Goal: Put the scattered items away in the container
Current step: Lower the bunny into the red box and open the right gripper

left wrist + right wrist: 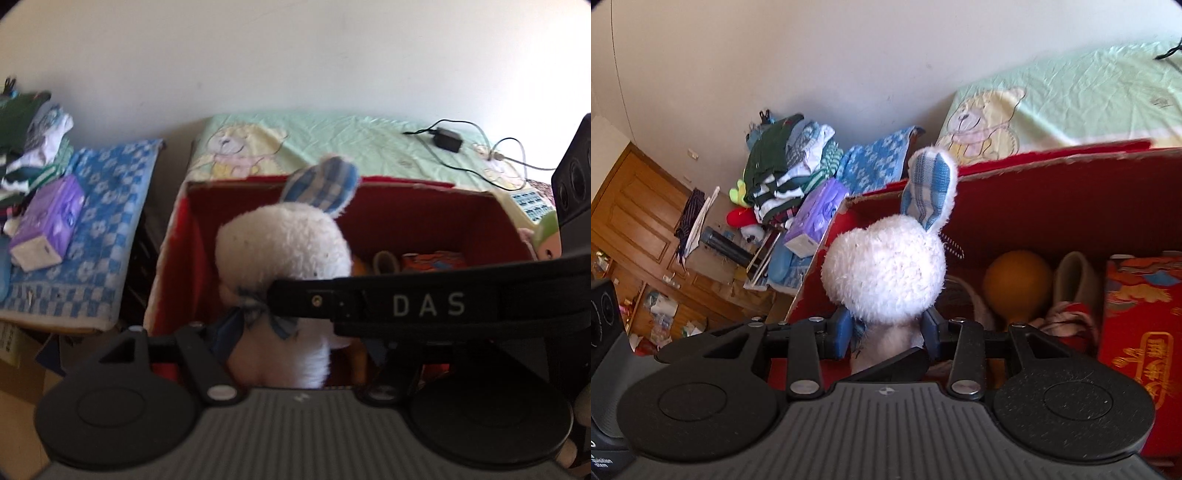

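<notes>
A white plush rabbit [284, 243] with a blue plaid ear hangs upright over the left end of an open red box [424, 206]. In the right wrist view the rabbit [882, 269] sits with its neck pinched between the blue pads of my right gripper [888, 332], which is shut on it above the box [1052, 184]. My left gripper [299, 343] straddles the rabbit's lower body. Its near pad lies by the bow, and a gap shows on the other side. The right gripper's black body [406, 306] crosses the view and hides most of that finger.
Inside the box lie an orange ball [1015, 284], a red embroidered cushion [1137, 332] and other soft items. A bed with a green sheet [351, 136] and a charger [448, 139] stands behind. Left of the box are a blue towel [92, 221], a purple tissue pack [48, 221] and piled clothes [783, 162].
</notes>
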`<state>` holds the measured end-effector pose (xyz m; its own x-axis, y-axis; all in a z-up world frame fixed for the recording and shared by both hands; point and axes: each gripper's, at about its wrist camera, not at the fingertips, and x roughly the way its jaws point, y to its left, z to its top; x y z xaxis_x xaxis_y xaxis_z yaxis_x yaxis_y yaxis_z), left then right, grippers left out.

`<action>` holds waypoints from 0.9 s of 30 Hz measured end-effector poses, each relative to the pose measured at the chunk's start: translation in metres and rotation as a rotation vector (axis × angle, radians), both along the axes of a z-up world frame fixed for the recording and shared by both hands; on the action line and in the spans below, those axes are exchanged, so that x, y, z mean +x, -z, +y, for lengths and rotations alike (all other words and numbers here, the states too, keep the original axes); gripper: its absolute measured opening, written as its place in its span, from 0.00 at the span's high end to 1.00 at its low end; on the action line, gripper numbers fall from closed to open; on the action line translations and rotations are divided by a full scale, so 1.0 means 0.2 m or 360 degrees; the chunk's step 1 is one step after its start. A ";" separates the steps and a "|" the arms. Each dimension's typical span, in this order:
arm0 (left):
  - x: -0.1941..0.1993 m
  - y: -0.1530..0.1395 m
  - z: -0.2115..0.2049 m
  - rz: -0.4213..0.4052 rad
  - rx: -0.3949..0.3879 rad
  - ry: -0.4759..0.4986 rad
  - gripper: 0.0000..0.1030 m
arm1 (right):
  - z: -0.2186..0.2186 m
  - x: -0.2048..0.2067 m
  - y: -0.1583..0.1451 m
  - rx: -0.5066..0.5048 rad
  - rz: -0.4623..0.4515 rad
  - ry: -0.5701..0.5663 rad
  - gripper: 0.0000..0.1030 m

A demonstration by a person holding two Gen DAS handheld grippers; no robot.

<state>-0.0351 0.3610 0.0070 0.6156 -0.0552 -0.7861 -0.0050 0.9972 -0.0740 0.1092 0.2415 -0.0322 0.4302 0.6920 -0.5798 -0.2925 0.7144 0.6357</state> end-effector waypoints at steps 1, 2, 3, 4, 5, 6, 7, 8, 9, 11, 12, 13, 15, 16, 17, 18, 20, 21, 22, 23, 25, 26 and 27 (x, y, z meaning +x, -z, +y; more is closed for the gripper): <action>0.00 0.01 0.01 0.0006 -0.0010 -0.0015 0.35 | 0.02 0.01 0.00 -0.0010 0.0013 -0.0013 0.59; 0.00 0.01 0.02 0.0010 -0.0023 -0.0020 0.35 | 0.03 0.03 0.01 -0.0021 0.0019 -0.0028 0.59; 0.00 0.01 0.03 0.0007 -0.0023 -0.0024 0.36 | 0.04 0.04 0.01 -0.0027 0.0023 -0.0049 0.59; -0.01 0.01 0.03 0.0002 -0.0015 -0.0026 0.36 | 0.05 0.05 0.01 -0.0041 0.0038 -0.0077 0.59; -0.01 0.01 0.03 0.0004 -0.0016 -0.0024 0.36 | 0.05 0.06 0.01 -0.0060 0.0057 -0.0104 0.59; -0.01 0.01 0.03 0.0011 -0.0031 -0.0024 0.35 | 0.06 0.06 0.01 -0.0066 0.0072 -0.0130 0.59; -0.01 0.01 0.03 0.0015 -0.0047 -0.0026 0.35 | 0.05 0.07 0.00 -0.0065 0.0088 -0.0161 0.59; -0.01 0.00 0.03 0.0017 -0.0055 -0.0019 0.34 | 0.05 0.08 0.00 -0.0073 0.0106 -0.0198 0.60; -0.02 0.00 0.02 0.0016 -0.0050 -0.0007 0.33 | 0.05 0.09 -0.01 -0.0083 0.0114 -0.0239 0.60; -0.04 -0.01 -0.01 0.0010 -0.0029 0.0010 0.33 | 0.04 0.11 -0.02 -0.0079 0.0128 -0.0314 0.61; -0.05 -0.01 -0.01 0.0018 -0.0030 0.0017 0.33 | 0.04 0.12 -0.02 -0.0084 0.0144 -0.0357 0.61; -0.05 -0.01 -0.01 0.0024 -0.0040 0.0020 0.33 | 0.04 0.14 -0.02 -0.0086 0.0157 -0.0389 0.61; -0.06 -0.02 -0.01 0.0020 -0.0068 0.0012 0.29 | 0.04 0.17 -0.01 -0.0068 0.0185 -0.0442 0.61; -0.06 -0.03 0.00 0.0019 -0.0088 0.0015 0.30 | 0.05 0.18 0.00 -0.0068 0.0199 -0.0478 0.61; -0.05 -0.02 0.00 0.0029 -0.0091 0.0006 0.27 | 0.07 0.20 0.02 -0.0077 0.0226 -0.0484 0.61; -0.03 -0.01 0.00 0.0042 -0.0062 -0.0013 0.27 | 0.08 0.21 0.04 -0.0064 0.0267 -0.0477 0.61; -0.01 0.01 0.00 0.0057 -0.0018 -0.0042 0.27 | 0.10 0.23 0.08 -0.0026 0.0312 -0.0475 0.61; -0.01 0.01 0.00 0.0052 -0.0014 -0.0052 0.27 | 0.10 0.23 0.09 -0.0017 0.0318 -0.0462 0.60; -0.01 0.01 0.01 0.0048 -0.0014 -0.0059 0.27 | 0.11 0.23 0.09 -0.0012 0.0312 -0.0447 0.58; 0.00 0.01 0.01 0.0052 -0.0012 -0.0067 0.28 | 0.11 0.22 0.09 -0.0017 0.0303 -0.0435 0.57; 0.01 0.02 0.02 0.0066 -0.0010 -0.0086 0.28 | 0.10 0.22 0.08 -0.0026 0.0298 -0.0418 0.52; 0.01 0.03 0.03 0.0073 -0.0016 -0.0087 0.28 | 0.08 0.22 0.07 -0.0032 0.0297 -0.0404 0.51; 0.02 0.03 0.03 0.0076 -0.0016 -0.0091 0.30 | 0.07 0.21 0.06 -0.0044 0.0294 -0.0389 0.47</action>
<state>-0.0312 0.3671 0.0016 0.5796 -0.0293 -0.8144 -0.0657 0.9944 -0.0826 0.1517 0.2550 -0.0443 0.1388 0.7447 -0.6528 -0.3392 0.6551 0.6751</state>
